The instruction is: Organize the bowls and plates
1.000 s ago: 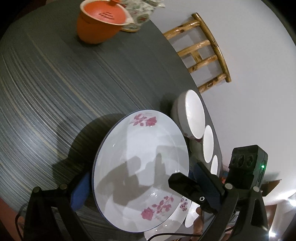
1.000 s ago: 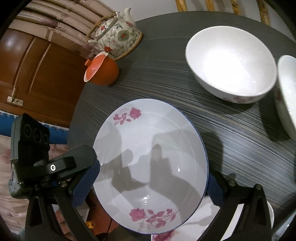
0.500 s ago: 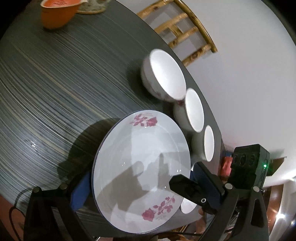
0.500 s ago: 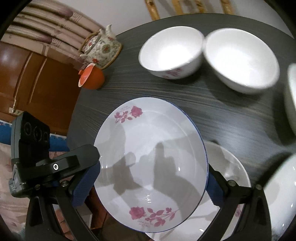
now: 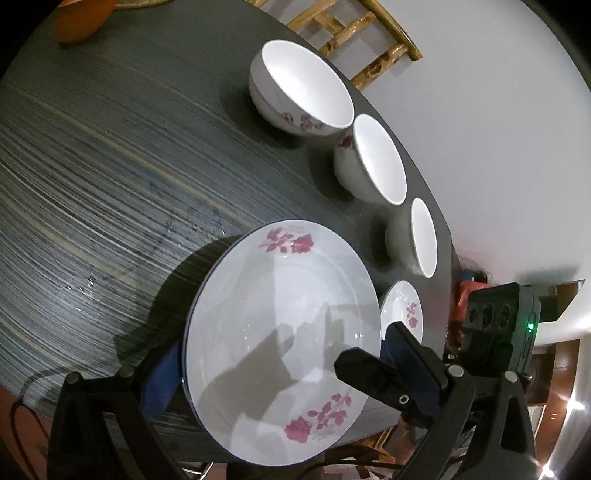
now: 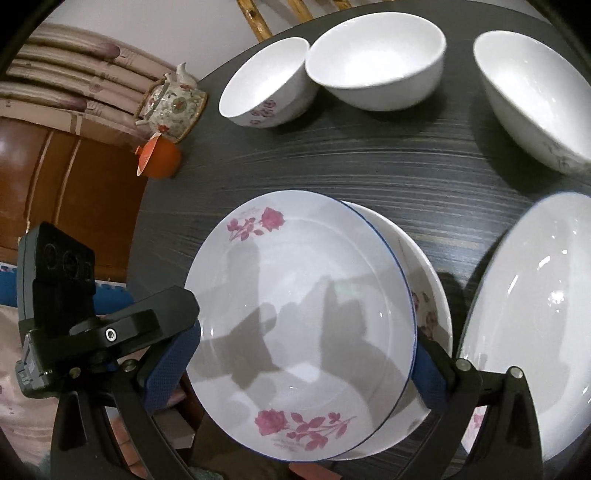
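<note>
A white plate with pink roses and a blue rim (image 5: 280,295) (image 6: 295,288) is held tilted above the dark round table (image 5: 110,166). My left gripper (image 5: 277,362) clamps it across its width between blue pads. My right gripper (image 6: 299,365) clamps the same plate from the other side. Directly under it, a second rose plate (image 6: 428,295) lies on the table, mostly hidden. Three white bowls (image 6: 266,81) (image 6: 376,55) (image 6: 535,92) stand in a row beyond; in the left wrist view they are the bowls (image 5: 303,88) (image 5: 376,158) (image 5: 421,236).
Another large white plate (image 6: 524,325) sits to the right, close to the held one. A flowered teapot (image 6: 170,103) and an orange cup (image 6: 162,158) stand at the table's far left edge. A bamboo chair (image 5: 369,33) stands behind the table.
Both grippers carried the rose plate across the table, away from the teapot and orange cup. It now hangs over the second plate, with the bowls in view beyond.
</note>
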{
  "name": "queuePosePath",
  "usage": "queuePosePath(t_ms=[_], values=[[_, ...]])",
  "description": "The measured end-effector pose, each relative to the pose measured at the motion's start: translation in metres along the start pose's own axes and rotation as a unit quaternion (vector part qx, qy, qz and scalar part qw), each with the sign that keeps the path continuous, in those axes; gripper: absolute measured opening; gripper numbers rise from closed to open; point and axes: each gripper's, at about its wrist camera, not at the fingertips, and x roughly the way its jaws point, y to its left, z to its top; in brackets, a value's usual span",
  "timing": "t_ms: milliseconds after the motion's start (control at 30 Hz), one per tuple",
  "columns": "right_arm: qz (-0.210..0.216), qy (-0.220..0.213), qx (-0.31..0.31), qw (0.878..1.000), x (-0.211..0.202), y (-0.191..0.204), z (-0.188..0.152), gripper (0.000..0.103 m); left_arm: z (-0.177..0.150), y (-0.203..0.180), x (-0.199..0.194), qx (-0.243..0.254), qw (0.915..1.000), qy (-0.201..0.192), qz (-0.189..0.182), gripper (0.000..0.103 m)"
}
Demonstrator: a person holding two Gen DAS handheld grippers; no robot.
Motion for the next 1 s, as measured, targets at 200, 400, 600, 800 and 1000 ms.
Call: queuePosePath(t_ms=[200,400,600,800,1000], values=[[-0.005,0.003,-0.007,1.000,0.001,-0.004,-0.005,0.103,-0.002,-0.001,0.007,0.003,1.0000,0.008,0.004,0.103],[-0.007,0.008,0.006,1.000,0.001,-0.005,-0.003,0.102,0.001,0.004,0.007,-0.004,0.9998,0.014,-0.012,0.103],[-0.037,0.019,0.009,0.999,-0.005,-0.006,-0.003,0.102,0.004,0.012,-0.001,-0.013,0.9993,0.014,-0.033,0.103],[-0.041,0.017,0.003,0.999,-0.008,-0.005,-0.006,0.102,0.006,0.007,-0.004,-0.001,0.9995,0.022,-0.023,0.103],[-0.035,-0.001,0.004,0.999,-0.026,-0.006,-0.010,0.102,0.003,-0.006,-0.007,0.027,0.9993,0.014,0.020,0.103]])
